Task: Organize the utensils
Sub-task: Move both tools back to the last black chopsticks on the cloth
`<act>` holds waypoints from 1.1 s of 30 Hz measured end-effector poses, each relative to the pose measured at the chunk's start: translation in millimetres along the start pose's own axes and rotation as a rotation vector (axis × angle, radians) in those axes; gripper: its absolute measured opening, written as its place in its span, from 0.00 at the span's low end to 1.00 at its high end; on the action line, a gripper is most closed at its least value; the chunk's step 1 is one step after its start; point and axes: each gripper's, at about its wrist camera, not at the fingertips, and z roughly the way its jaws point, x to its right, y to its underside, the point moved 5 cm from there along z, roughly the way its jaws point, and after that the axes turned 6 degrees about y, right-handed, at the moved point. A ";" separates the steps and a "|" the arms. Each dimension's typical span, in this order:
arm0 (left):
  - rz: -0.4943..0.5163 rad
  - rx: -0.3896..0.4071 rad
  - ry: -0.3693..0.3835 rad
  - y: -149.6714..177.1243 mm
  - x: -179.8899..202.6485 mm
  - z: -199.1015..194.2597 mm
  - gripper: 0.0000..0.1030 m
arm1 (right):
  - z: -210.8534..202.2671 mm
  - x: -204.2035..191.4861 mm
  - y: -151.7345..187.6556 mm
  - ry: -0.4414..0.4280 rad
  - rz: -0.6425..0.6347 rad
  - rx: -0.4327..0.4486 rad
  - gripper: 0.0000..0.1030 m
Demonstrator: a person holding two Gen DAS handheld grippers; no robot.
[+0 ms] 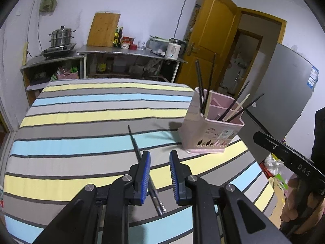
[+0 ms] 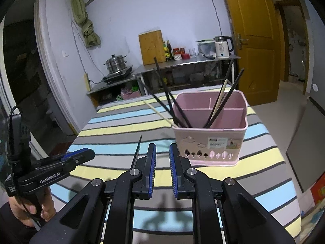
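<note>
Now both empty: left tool [image 1: 159, 160] wide above chopsticks [image 1: 142, 160]; right tool [image 2: 162, 154] narrower.

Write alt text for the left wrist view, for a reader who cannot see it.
The open left gripper hovers over a dark chopstick lying on a striped tablecloth, the stick passing between its blue-padded fingers. To the right stands a pink utensil holder already holding several chopsticks, with the right gripper at the frame's edge.

Striped bed [image 1: 81, 109] bearing a pink utensil holder [image 1: 211, 134] and, apart, one loose dark chopstick [image 1: 142, 158].
</note>
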 end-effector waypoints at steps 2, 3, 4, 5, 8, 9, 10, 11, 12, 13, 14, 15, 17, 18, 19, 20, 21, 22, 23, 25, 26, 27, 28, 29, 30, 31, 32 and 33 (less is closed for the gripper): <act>-0.005 -0.012 -0.005 2.6 -3.0 5.8 0.18 | 4.7 -2.8 3.9 -0.006 -0.007 -0.013 0.13; -0.009 -0.020 -0.008 3.8 -4.5 9.4 0.18 | 7.7 -4.4 6.0 -0.008 -0.011 -0.021 0.13; -0.012 -0.028 -0.012 5.0 -6.3 13.4 0.18 | 10.8 -5.9 8.2 -0.011 -0.012 -0.030 0.13; -0.015 -0.036 -0.016 6.7 -8.3 17.6 0.18 | 12.8 -7.4 9.6 -0.013 -0.013 -0.035 0.13; -0.024 -0.069 -0.027 12.4 -16.0 33.3 0.18 | 21.9 -8.4 14.0 -0.018 -0.015 -0.056 0.13; -0.025 -0.081 -0.033 14.5 -19.1 40.1 0.18 | 25.1 -7.9 15.5 -0.020 -0.015 -0.063 0.13; -0.027 -0.090 -0.038 16.5 -21.9 45.7 0.18 | 29.2 -8.0 17.3 -0.021 -0.015 -0.072 0.13; -0.031 -0.102 -0.045 18.7 -24.8 52.1 0.18 | 31.4 -8.1 18.6 -0.022 -0.015 -0.078 0.13; -0.036 -0.115 -0.049 21.7 -28.3 59.8 0.18 | 34.6 -8.3 19.9 -0.022 -0.015 -0.085 0.13; -0.041 -0.126 -0.053 23.5 -31.4 65.8 0.18 | 37.5 -9.2 21.4 -0.023 -0.015 -0.092 0.13; -0.046 -0.136 -0.058 25.1 -34.2 72.4 0.18 | 40.9 -9.6 22.6 -0.024 -0.017 -0.099 0.13; -0.051 -0.146 -0.063 26.6 -37.1 79.5 0.18 | 44.0 -9.7 23.6 -0.024 -0.017 -0.105 0.13; -0.057 -0.161 -0.075 29.6 -41.6 91.5 0.18 | 49.4 -9.7 26.1 -0.027 -0.016 -0.116 0.13; -0.060 -0.170 -0.079 31.2 -44.1 97.6 0.18 | 52.2 -9.7 27.3 -0.027 -0.016 -0.122 0.13; -0.061 -0.176 -0.084 32.9 -45.9 102.3 0.18 | 53.5 -10.2 28.4 -0.028 -0.016 -0.126 0.13; -0.061 -0.183 -0.091 34.2 -47.4 106.8 0.18 | 55.1 -10.2 29.3 -0.029 -0.016 -0.130 0.13; -0.065 -0.189 -0.094 35.5 -48.5 111.4 0.18 | 57.2 -10.1 30.0 -0.029 -0.016 -0.133 0.13; -0.068 -0.193 -0.094 36.8 -49.2 114.5 0.18 | 58.8 -10.0 30.8 -0.030 -0.016 -0.136 0.13; -0.071 -0.197 -0.094 37.5 -50.0 117.3 0.18 | 60.9 -9.5 31.7 -0.029 -0.016 -0.141 0.13; -0.072 -0.203 -0.103 39.0 -50.9 122.2 0.19 | 64.6 -9.1 32.1 -0.031 -0.014 -0.147 0.13; -0.070 -0.194 -0.104 38.9 -50.8 123.3 0.20 | 66.2 -9.1 32.9 -0.031 -0.014 -0.150 0.13; -0.067 -0.193 -0.108 38.9 -50.4 123.5 0.23 | 68.0 -9.2 33.4 -0.031 -0.014 -0.153 0.13; -0.066 -0.191 -0.108 38.2 -50.5 123.5 0.24 | 69.3 -9.3 33.7 -0.032 -0.014 -0.155 0.13; -0.066 -0.191 -0.106 38.4 -50.1 125.0 0.26 | 70.9 -9.8 34.5 -0.032 -0.015 -0.158 0.13; -0.063 -0.190 -0.108 37.8 -49.6 125.2 0.27 | 72.2 -10.2 35.0 -0.034 -0.015 -0.161 0.13; -0.051 -0.188 -0.119 37.8 -48.3 126.3 0.27 | 73.5 -11.0 35.6 -0.035 -0.015 -0.163 0.13; -0.032 -0.186 -0.133 37.7 -46.2 127.6 0.28 | 74.8 -11.8 35.4 -0.036 -0.017 -0.165 0.13; -0.024 -0.185 -0.142 37.1 -45.9 128.0 0.29 | 76.2 -12.8 35.9 -0.038 -0.018 -0.167 0.13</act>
